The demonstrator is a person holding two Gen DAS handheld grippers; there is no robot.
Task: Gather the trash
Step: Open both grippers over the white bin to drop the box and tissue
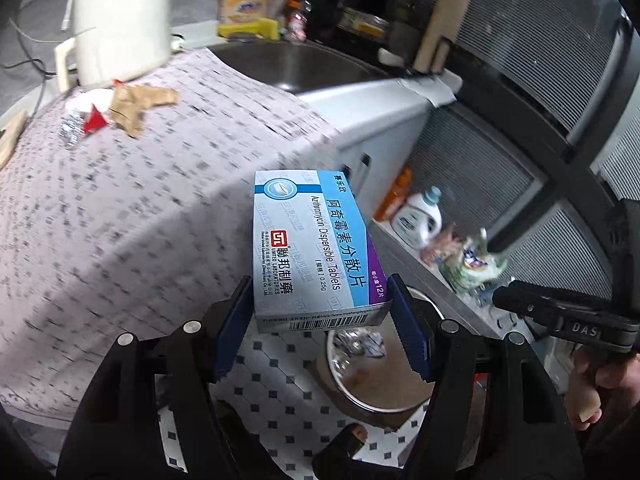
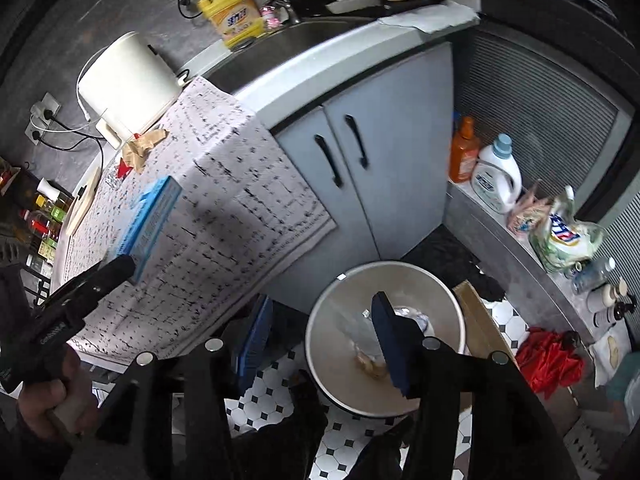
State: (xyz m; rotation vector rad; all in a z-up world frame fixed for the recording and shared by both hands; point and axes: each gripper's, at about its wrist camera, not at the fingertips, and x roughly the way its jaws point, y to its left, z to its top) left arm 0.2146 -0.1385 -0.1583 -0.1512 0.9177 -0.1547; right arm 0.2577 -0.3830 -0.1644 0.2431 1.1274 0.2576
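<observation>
Between the blue pads of the left tool (image 1: 322,320) sits the medicine box (image 1: 316,244), clamped at its barcode end, pads pressing both long sides. Box is off the table, held in the air, sticking forward past the fingertips, printed face up. It hangs above the edge of the patterned cloth (image 1: 120,208) covering the table. Right wrist view shows the same box (image 2: 154,216) edge-on over the cloth, left tool (image 2: 120,270) gripping its near end.

Below and just right of the box on the tiled floor (image 2: 280,384): metal bowl (image 2: 332,344) with crumpled trash inside. Right tool (image 2: 320,340) hovers over the bowl, jaws wide, nothing between them.

More trash on the cloth, well apart from the box: brown paper scrap (image 1: 138,104), red wrapper (image 1: 94,120), clear plastic bit (image 1: 70,130), all near the white kettle (image 1: 124,20). Sink (image 1: 288,64) beyond the cloth, yellow detergent jug (image 1: 244,4) behind it. White laundry bottle (image 2: 496,176) and orange bottle (image 2: 464,152) on the side ledge.
</observation>
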